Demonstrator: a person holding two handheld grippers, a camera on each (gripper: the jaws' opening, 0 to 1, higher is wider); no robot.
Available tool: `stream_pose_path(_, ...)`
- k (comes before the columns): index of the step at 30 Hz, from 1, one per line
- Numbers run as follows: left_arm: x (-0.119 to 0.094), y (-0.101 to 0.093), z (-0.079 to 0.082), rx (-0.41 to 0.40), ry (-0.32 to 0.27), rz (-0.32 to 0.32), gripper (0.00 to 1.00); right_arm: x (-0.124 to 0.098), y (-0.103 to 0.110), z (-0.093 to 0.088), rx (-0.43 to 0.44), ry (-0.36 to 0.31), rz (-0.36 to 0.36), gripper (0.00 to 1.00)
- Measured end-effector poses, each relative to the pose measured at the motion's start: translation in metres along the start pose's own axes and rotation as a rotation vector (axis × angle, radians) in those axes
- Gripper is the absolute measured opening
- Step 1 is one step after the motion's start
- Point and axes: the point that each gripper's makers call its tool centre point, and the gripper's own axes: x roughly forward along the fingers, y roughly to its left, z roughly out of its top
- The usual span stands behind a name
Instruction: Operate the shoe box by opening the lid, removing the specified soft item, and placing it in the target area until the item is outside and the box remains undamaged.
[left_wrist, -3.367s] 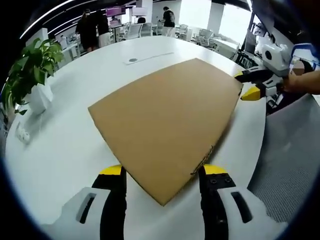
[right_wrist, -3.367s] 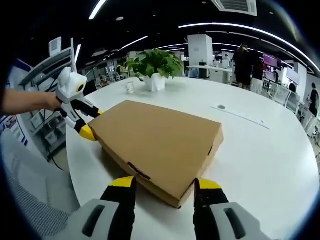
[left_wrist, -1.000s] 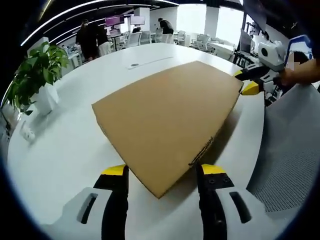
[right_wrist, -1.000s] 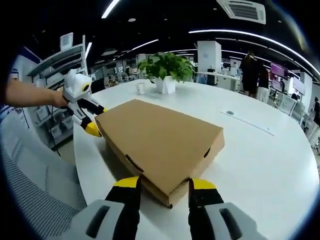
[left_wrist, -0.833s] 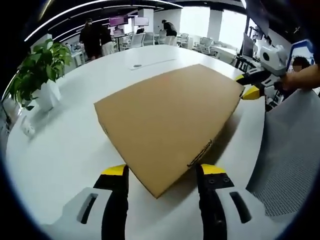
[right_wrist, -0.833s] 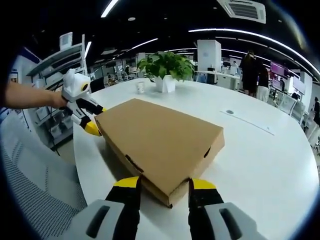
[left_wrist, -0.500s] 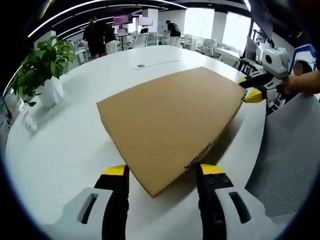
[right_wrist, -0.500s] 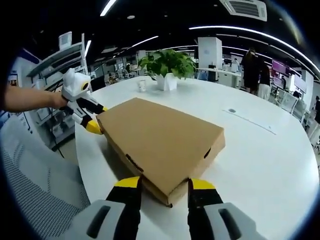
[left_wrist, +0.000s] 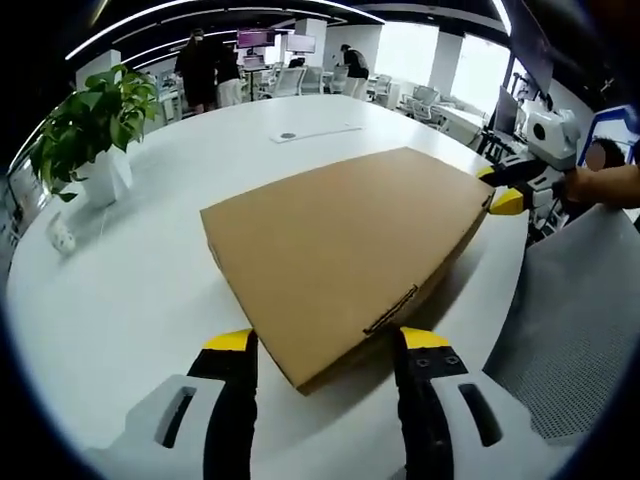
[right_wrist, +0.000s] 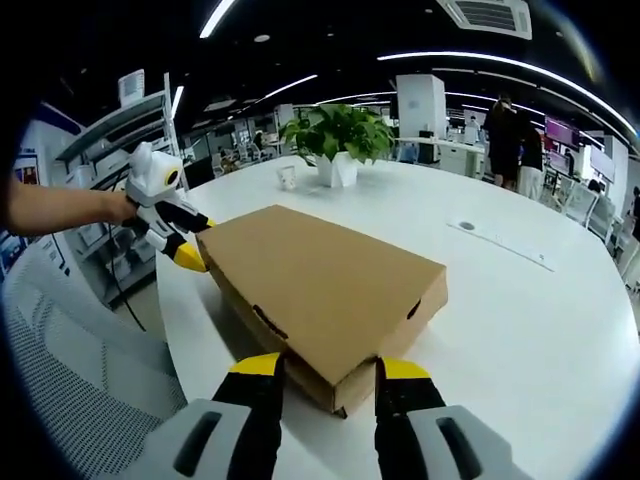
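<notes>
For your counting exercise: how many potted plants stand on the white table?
1. The plant stands near the table's far edge, beyond the box; others may be hidden.

- The shoe box (left_wrist: 340, 250) is shut, so whatever lies inside is hidden.
- Its near corner sits between the left tongs (left_wrist: 325, 345), hiding any contact underneath.
- In the right gripper view, the box corner covers the gap of the right tongs (right_wrist: 325, 368).
- People (right_wrist: 510, 140) beyond the tabletop (right_wrist: 540, 330) are too small to make out.
</notes>
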Motion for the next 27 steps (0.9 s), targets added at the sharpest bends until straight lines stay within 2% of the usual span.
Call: stream_pose_path(27,-0.018,0.002,0.019,0.006,-0.025,0.017,0.54,-0.012,0.0,0.03,0.027,-0.1,0.001,0.34)
